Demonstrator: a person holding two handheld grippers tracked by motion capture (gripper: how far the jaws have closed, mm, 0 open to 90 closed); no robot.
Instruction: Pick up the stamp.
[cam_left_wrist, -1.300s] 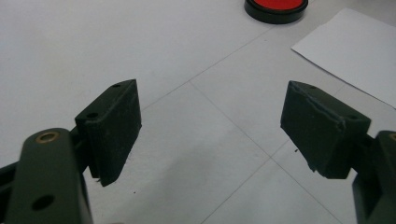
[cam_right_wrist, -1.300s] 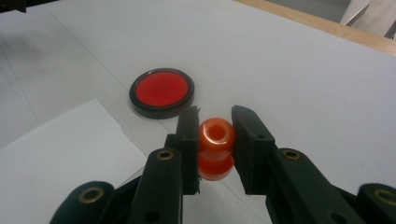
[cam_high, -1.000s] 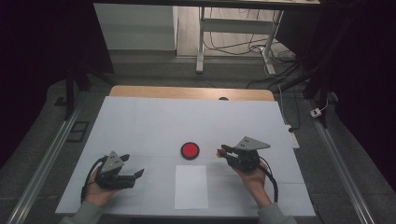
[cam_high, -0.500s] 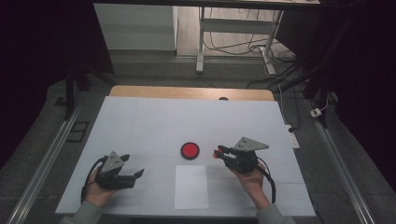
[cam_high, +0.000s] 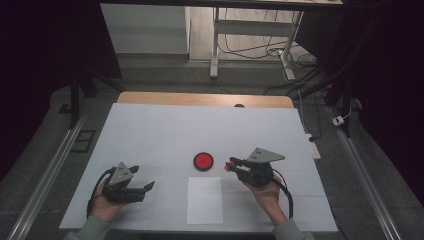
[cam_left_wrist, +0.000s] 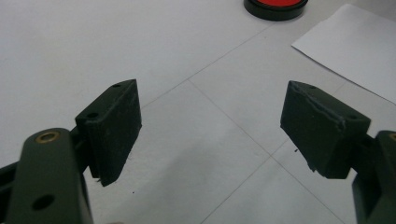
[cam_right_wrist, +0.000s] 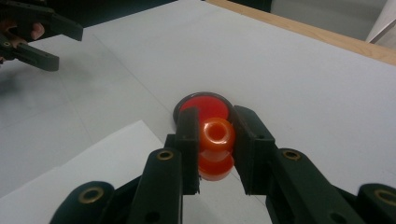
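A: White table (cam_high: 150, 130) under dim room light, wooden strip along its far edge. Status of the pick?

B: Done, as far as I can judge. Right gripper (cam_high: 231, 163) has its jaws narrowed onto an orange stamp (cam_right_wrist: 215, 148), a spool-shaped plastic piece, held by its waist and lifted clear of the table.

A: Position of the stamp?

B: At about 3 o'clock from the red ink pad (cam_high: 203, 161), near it but not over it. White sheet of paper (cam_high: 205, 200) lies at 6 o'clock from the pad, and looks blank.

A: Left side?

B: Left gripper (cam_high: 149, 186) rests low at 9 o'clock of the paper, jaws wide, nothing between them. Its own view shows bare table between the pads.

A: Remaining?

B: My reading: press the stamp on the pad, then onto the paper. Neither contact is made yet, so roughly the first third is complete.
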